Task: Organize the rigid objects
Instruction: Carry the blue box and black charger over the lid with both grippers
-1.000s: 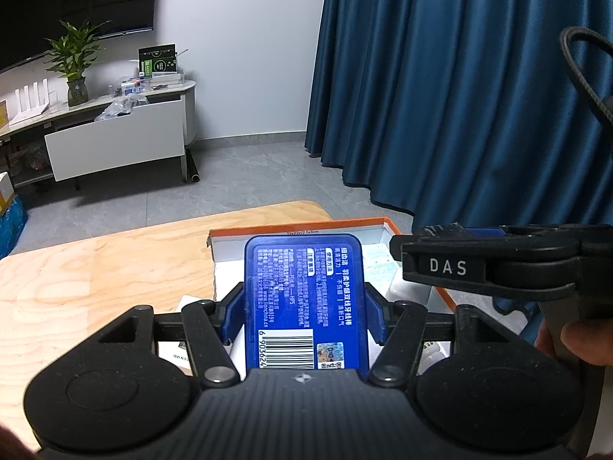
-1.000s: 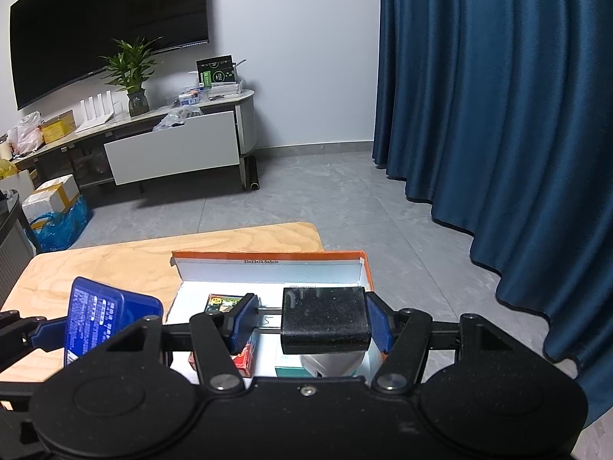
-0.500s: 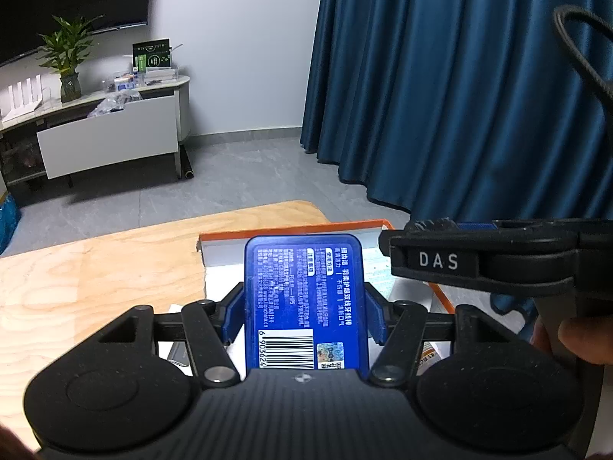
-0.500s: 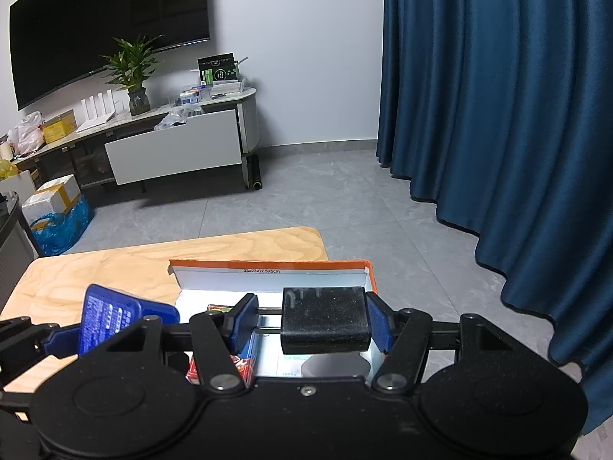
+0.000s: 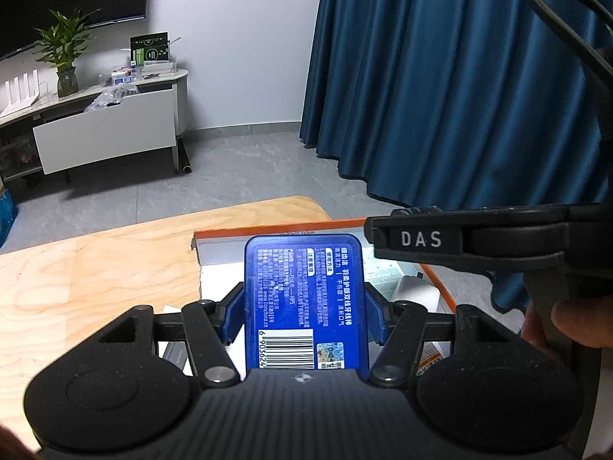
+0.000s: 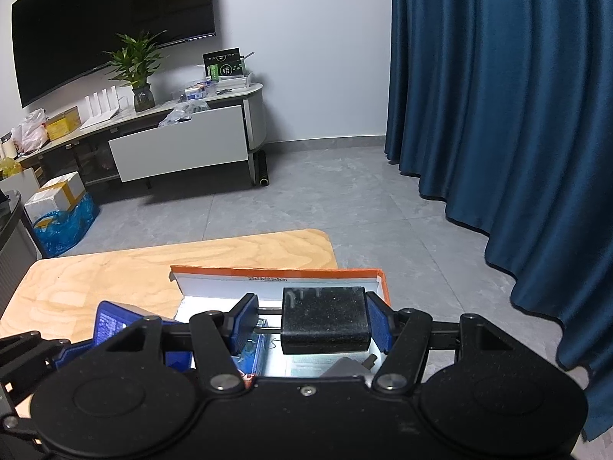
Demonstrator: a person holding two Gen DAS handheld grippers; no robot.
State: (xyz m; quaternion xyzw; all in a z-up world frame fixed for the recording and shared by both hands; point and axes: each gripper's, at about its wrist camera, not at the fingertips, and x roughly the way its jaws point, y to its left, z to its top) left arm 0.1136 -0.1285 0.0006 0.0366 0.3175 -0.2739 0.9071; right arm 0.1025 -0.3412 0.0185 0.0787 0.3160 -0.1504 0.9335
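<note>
My left gripper [image 5: 304,308] is shut on a flat blue box [image 5: 302,299] with a barcode, held upright over the near side of an orange-rimmed white cardboard box [image 5: 230,234]. The same blue box [image 6: 111,322] shows at the lower left of the right wrist view. My right gripper [image 6: 311,322] is shut on a black block [image 6: 325,318]. Thin prongs on the block's left side reach the left pad. It hangs above the cardboard box [image 6: 276,283]. In the left wrist view the right gripper's black body [image 5: 421,238] marked DAS crosses from the right.
The cardboard box lies at the far right end of a light wooden table [image 6: 115,272], close to its edge. Inside it are a blue packet [image 6: 254,347], a pale leaflet [image 5: 383,280] and a white item [image 5: 417,293]. A hand [image 5: 574,322] grips the right tool. Blue curtains hang to the right.
The right gripper with the black block has drifted a little leftward over the cardboard box, which sits lower in its view. The left gripper keeps the blue box almost still.
</note>
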